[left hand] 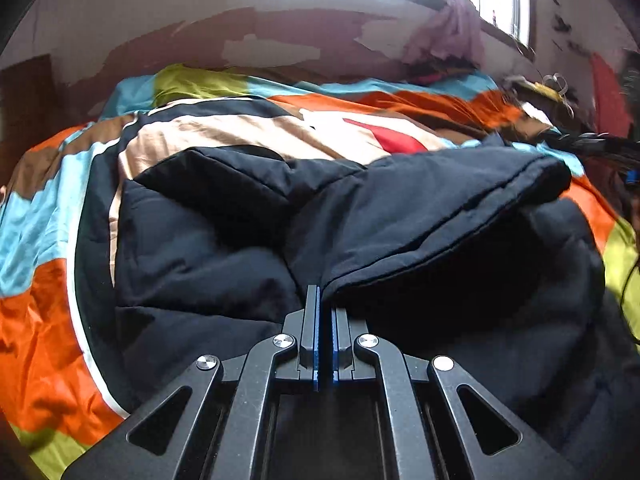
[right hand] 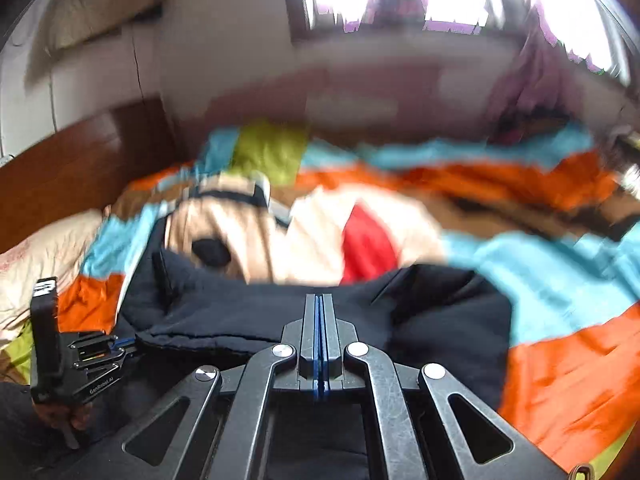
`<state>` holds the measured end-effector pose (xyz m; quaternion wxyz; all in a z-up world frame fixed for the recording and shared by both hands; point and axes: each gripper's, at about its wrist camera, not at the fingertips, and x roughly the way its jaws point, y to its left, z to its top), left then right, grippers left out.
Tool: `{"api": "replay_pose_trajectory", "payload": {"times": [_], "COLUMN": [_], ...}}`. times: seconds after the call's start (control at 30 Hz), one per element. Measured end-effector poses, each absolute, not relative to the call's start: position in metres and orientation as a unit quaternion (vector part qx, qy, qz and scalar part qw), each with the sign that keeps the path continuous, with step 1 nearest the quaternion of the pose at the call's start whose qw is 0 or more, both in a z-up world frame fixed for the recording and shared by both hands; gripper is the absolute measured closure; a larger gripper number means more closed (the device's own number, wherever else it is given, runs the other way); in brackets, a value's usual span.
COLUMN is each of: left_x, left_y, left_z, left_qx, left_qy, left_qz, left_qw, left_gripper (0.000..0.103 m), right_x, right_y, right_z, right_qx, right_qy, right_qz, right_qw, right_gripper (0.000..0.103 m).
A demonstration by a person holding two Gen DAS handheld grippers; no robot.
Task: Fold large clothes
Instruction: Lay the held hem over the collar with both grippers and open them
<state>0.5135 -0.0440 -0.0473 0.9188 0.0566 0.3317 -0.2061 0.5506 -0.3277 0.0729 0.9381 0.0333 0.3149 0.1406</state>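
The left tongs (left hand: 325,300) are clamped on a seamed edge of the dark padded jacket (left hand: 440,216), which lies across the bed's patchwork quilt (left hand: 48,320). The right tongs (right hand: 319,308) are closed too, seemingly pinching the same hem farther right; the edge runs sideways between them.
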Motion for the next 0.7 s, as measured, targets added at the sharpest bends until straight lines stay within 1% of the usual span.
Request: {"api": "replay_pose_trajectory", "payload": {"times": [0.1, 0.2, 0.23, 0.27, 0.3, 0.33, 0.37, 0.4, 0.47, 0.53, 0.57, 0.6, 0.7], "left_x": [0.509, 0.496, 0.492, 0.481, 0.477, 0.473, 0.471, 0.476, 0.494, 0.519, 0.533, 0.539, 0.548], "left_y": [-0.037, -0.031, -0.031, -0.032, -0.033, -0.035, -0.041, -0.047, -0.066, -0.087, -0.099, -0.106, -0.115], "left_z": [-0.040, -0.022, -0.015, -0.001, 0.007, 0.016, 0.025, 0.029, 0.026, 0.009, -0.007, -0.019, -0.040], "left_qx": [0.042, 0.018, 0.019, 0.022, 0.023, 0.023, 0.026, 0.031, 0.051, 0.079, 0.097, 0.111, 0.136], "left_qy": [0.335, 0.334, 0.328, 0.303, 0.288, 0.273, 0.254, 0.252, 0.277, 0.327, 0.367, 0.388, 0.400], "left_qz": [-0.223, -0.242, -0.249, -0.267, -0.276, -0.283, -0.285, -0.278, -0.272, -0.258, -0.257, -0.255, -0.248], "left_qw": [0.915, 0.911, 0.911, 0.914, 0.917, 0.919, 0.924, 0.927, 0.920, 0.906, 0.889, 0.879, 0.872], "left_gripper": [0.100, 0.098, 0.093, 0.091, 0.084, 0.075, 0.070, 0.069, 0.069, 0.069, 0.069, 0.070, 0.070], "right_x": [0.567, 0.559, 0.556, 0.554, 0.554, 0.554, 0.555, 0.556, 0.556, 0.558, 0.559, 0.561, 0.566], "right_y": [-0.311, -0.309, -0.310, -0.310, -0.309, -0.307, -0.308, -0.306, -0.308, -0.310, -0.311, -0.310, -0.312], "right_z": [0.032, 0.007, 0.005, 0.006, 0.007, 0.008, 0.011, 0.013, 0.016, 0.018, 0.018, 0.016, 0.006], "right_qx": [0.012, 0.006, 0.001, -0.007, -0.013, -0.018, -0.022, -0.029, -0.026, -0.013, -0.005, -0.002, 0.007], "right_qy": [0.375, 0.387, 0.386, 0.387, 0.388, 0.390, 0.392, 0.394, 0.394, 0.397, 0.399, 0.403, 0.413], "right_qz": [0.139, 0.134, 0.133, 0.135, 0.137, 0.140, 0.141, 0.142, 0.146, 0.150, 0.152, 0.154, 0.162], "right_qw": [0.916, 0.912, 0.913, 0.912, 0.911, 0.910, 0.909, 0.908, 0.907, 0.906, 0.904, 0.902, 0.896], "right_gripper": [0.101, 0.101, 0.101, 0.101, 0.101, 0.101, 0.101, 0.101, 0.101, 0.101, 0.101, 0.101, 0.101]}}
